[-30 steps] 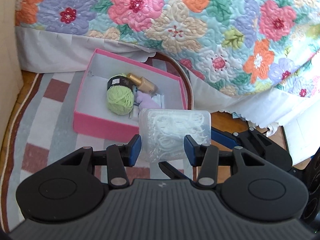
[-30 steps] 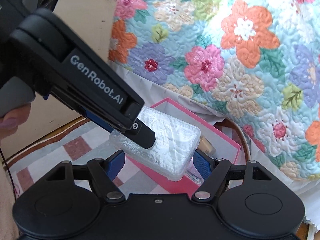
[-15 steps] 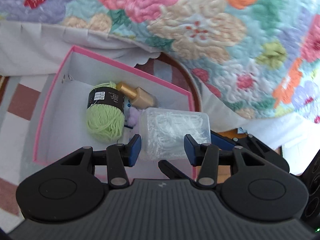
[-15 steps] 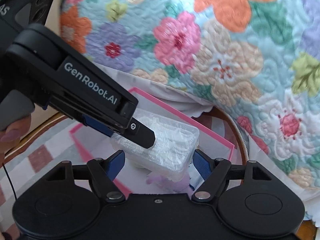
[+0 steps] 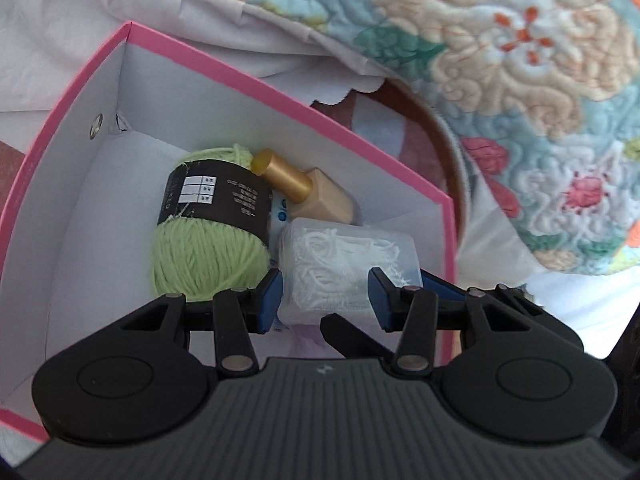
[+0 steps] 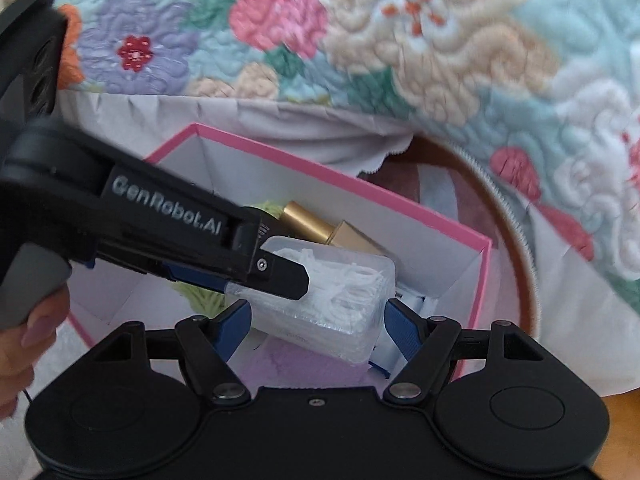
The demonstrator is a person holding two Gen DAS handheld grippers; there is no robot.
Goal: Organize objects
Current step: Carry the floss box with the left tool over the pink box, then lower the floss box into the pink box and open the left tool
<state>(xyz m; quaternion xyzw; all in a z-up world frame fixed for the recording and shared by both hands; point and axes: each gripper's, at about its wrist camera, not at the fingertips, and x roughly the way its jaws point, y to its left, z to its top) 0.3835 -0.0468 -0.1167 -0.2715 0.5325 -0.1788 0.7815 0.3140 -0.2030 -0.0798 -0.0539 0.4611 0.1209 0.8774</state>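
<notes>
Two tools hold one clear plastic box [image 5: 349, 270] full of white stringy bits, and it hangs low inside the pink box [image 5: 256, 80], over its lower right part. At the far left of the left wrist view you see the pink box's white wall and a bare white floor. Next comes a ball of green yarn [image 5: 208, 252] with a black label, lying in the middle of the pink box. Just right of it lies a tan bottle with a gold cap [image 5: 308, 196], tipped on its side, touching the yarn. Below the bottle is the clear plastic box, and the left tool [image 5: 326, 294] is squeezed on its two sides with blue pads. In the right wrist view, the left tool's black finger lies across the top of the clear box, and a person's hand [image 6: 24, 332] grips its handle at the far left. The right tool [image 6: 316, 326] has its blue pads on the two ends of the same box, so I think it grips too, but the right pad's touch is hard to see. On the far right is a flowery quilt [image 5: 520, 60] hanging off a bed, and a striped rug [image 5: 384, 124] on the floor. What could go wrong? If one tool lets go first, the clear box may tip and land crooked on the soft purple thing [image 6: 304, 364] under it. It could also bump the bottle or squash the yarn, since that corner is crowded. Squeezing too hard might pop the thin lid open and spill the white bits.
</notes>
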